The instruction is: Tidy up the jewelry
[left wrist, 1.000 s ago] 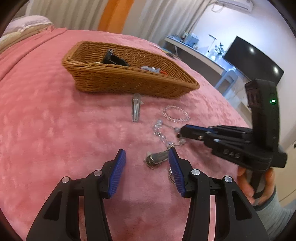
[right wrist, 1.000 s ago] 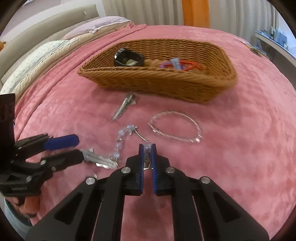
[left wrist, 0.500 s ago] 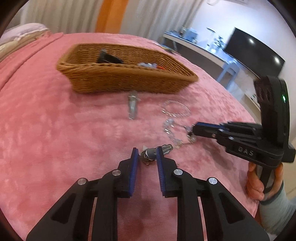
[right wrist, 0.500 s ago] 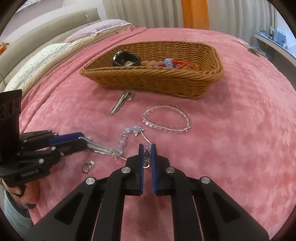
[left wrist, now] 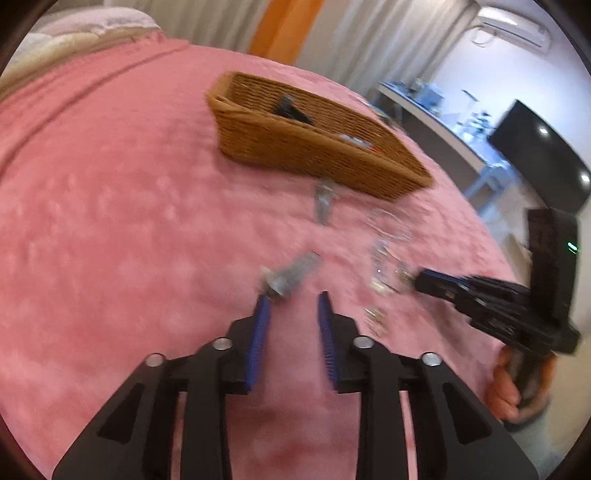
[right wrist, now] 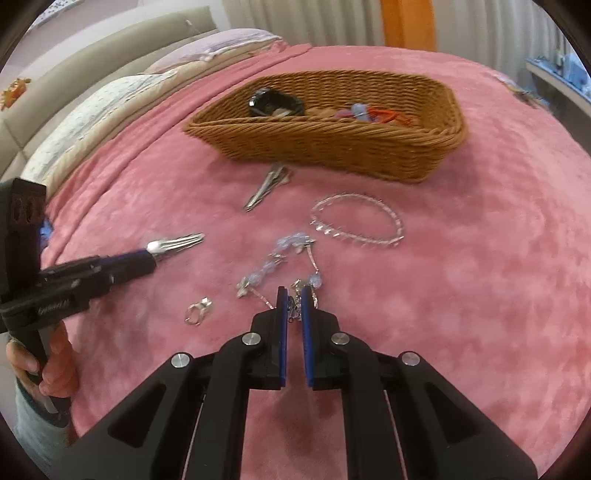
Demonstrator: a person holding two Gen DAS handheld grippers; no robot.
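Left claw (left wrist: 291, 306) gapes apart; right claw (right wrist: 294, 301) nearly closed.

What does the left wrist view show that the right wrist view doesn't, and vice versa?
Left wrist only: the television, desk and air conditioner. Right wrist only: the pillows and headboard. Both: the left gripper, the right gripper pinching the beaded chain, the wicker basket, the hair clip beside it, the pink blanket.

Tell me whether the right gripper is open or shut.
Shut on the beaded chain: the right gripper has its blue pads nearly together, pinching the beaded chain end between them, the rest trailing on the pink blanket.
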